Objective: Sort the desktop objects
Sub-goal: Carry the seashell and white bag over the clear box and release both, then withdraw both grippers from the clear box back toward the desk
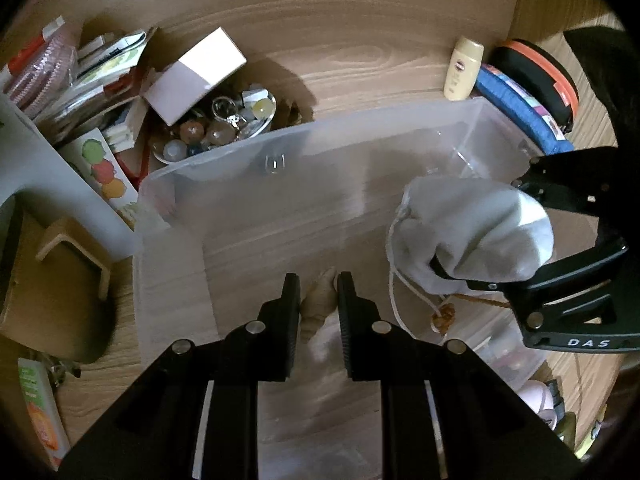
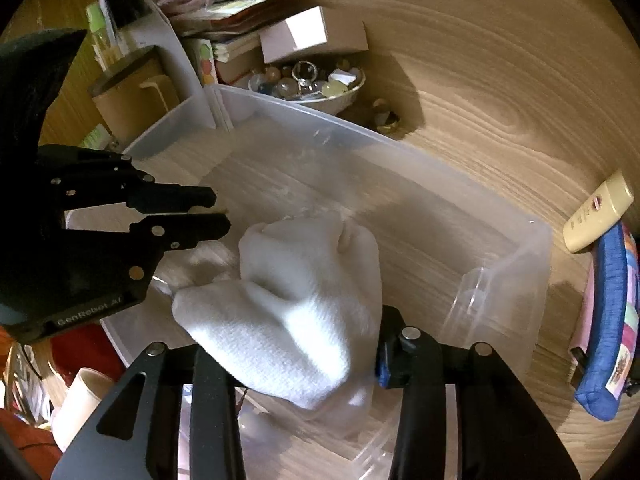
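A clear plastic bin [image 1: 360, 128] stands on the wooden desk; it also shows in the right wrist view [image 2: 400, 148]. My right gripper [image 1: 480, 272] is shut on a white drawstring pouch [image 1: 472, 224] and holds it over the bin's right part; the pouch [image 2: 296, 312] fills the space between its fingers. My left gripper [image 1: 319, 292] hovers over the bin with its fingers close together around a small beige object [image 1: 320, 300]; I cannot tell if they pinch it. It also shows at the left of the right wrist view [image 2: 218, 216].
A bowl of glass marbles [image 1: 216, 128], a pink box [image 1: 196, 76] and stacked papers [image 1: 92, 76] lie left behind the bin. A cream bottle [image 1: 462, 70], a blue pouch [image 1: 520, 108] and an orange-rimmed case [image 1: 548, 76] lie at right. A white stand [image 1: 60, 188] is at left.
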`<state>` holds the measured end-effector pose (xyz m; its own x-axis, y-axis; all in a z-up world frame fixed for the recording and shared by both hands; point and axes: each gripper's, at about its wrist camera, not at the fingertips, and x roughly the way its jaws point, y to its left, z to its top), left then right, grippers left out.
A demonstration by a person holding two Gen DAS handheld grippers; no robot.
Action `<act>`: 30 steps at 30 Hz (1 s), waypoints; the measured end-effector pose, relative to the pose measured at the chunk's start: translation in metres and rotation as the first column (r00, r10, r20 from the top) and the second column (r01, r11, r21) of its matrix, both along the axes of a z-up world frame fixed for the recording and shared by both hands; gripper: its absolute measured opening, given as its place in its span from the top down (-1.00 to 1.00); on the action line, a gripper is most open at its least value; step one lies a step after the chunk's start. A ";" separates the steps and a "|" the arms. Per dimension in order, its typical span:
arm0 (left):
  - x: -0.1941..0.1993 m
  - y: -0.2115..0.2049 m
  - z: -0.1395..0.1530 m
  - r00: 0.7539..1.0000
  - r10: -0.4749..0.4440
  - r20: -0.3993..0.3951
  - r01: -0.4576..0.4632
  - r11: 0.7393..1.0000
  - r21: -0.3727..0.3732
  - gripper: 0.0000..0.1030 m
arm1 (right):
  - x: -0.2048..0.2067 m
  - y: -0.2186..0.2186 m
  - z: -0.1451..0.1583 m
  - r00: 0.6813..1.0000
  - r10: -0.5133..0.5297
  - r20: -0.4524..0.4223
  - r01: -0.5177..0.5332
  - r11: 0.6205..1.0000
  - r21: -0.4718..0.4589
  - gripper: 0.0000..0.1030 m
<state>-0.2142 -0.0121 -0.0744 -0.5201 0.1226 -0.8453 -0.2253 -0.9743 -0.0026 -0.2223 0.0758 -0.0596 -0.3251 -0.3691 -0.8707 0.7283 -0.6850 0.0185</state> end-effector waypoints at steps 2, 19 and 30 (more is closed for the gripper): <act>-0.001 0.000 -0.001 1.000 -0.011 0.000 0.011 1.000 0.004 0.66 | -0.001 0.000 0.001 1.000 0.001 0.008 -0.001 1.000 0.011 0.22; 0.011 -0.004 0.006 0.998 -0.021 -0.055 0.021 1.000 -0.001 0.36 | 0.013 0.008 0.038 0.998 0.007 -0.060 -0.002 0.995 0.096 -0.45; 0.043 -0.017 0.036 0.989 0.008 -0.150 -0.009 1.000 -0.008 -0.20 | 0.037 0.029 0.057 0.993 -0.058 -0.103 0.064 0.996 0.057 -0.45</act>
<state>-0.1716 -0.0287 -0.0388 -0.6420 0.1105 -0.7587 -0.2140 -0.9761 0.0389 -0.1851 0.1049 -0.0025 -0.4332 -0.2943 -0.8519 0.6812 -0.7258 -0.0957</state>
